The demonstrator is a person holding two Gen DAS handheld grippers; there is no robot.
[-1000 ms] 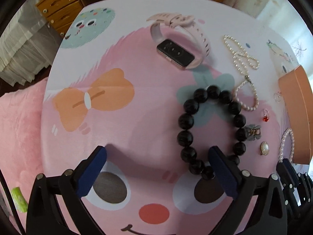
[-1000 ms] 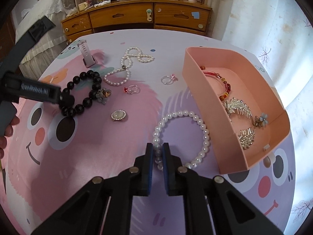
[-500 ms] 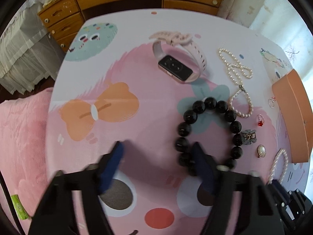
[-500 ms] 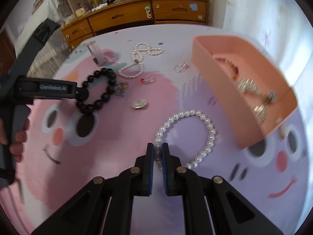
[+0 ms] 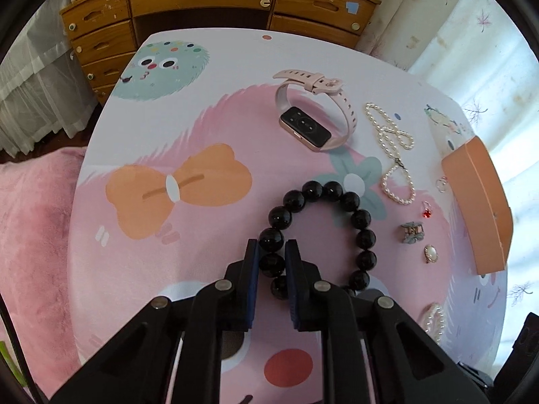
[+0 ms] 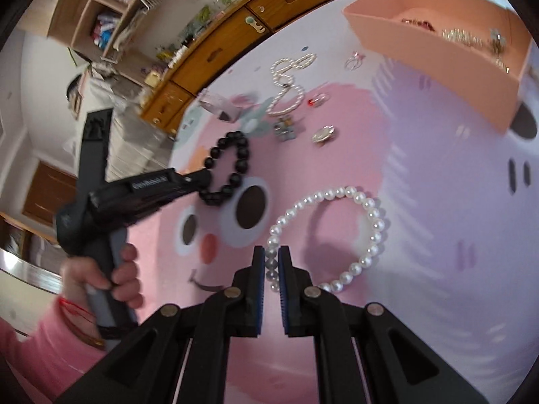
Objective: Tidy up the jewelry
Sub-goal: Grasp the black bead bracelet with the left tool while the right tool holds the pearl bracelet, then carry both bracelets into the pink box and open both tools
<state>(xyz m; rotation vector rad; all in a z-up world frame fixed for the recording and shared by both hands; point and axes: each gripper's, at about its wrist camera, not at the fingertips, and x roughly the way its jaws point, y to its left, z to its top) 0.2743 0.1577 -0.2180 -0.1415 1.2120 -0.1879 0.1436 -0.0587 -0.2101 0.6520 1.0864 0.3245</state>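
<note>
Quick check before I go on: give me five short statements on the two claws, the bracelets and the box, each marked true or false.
1. The left claw is shut on the black bead bracelet. True; its jaws have just been closing onto the beads.
2. The right claw holds nothing. False: it is shut on the pearl bracelet.
3. The pink box holds no jewelry. False: several pieces lie inside it.
4. The pink watch lies on the mat, outside the box. True.
5. The pearl necklace is in the box. False: it lies on the mat.
</note>
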